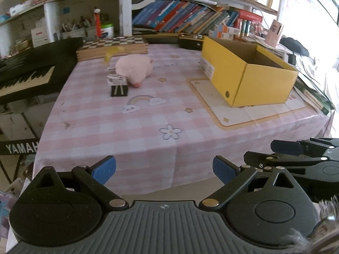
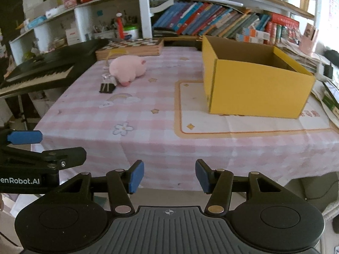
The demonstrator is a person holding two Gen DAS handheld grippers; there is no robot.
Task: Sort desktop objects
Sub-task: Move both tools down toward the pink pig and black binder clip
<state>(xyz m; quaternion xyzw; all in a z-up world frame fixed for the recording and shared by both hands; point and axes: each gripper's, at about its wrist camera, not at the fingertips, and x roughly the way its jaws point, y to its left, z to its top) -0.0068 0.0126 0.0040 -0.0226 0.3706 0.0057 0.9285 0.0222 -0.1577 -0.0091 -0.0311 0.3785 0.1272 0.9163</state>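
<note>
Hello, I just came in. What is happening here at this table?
A person holds two grippers at the near edge of the table, both open and holding nothing. The left gripper and right gripper face a pink plush toy, a black binder clip and an open yellow box. Sorting has not begun.

You are in a home study: crowded bookshelves (image 1: 186, 14), Yamaha keyboard (image 1: 27, 78), table (image 1: 148, 135) under pink gingham cloth.
</note>
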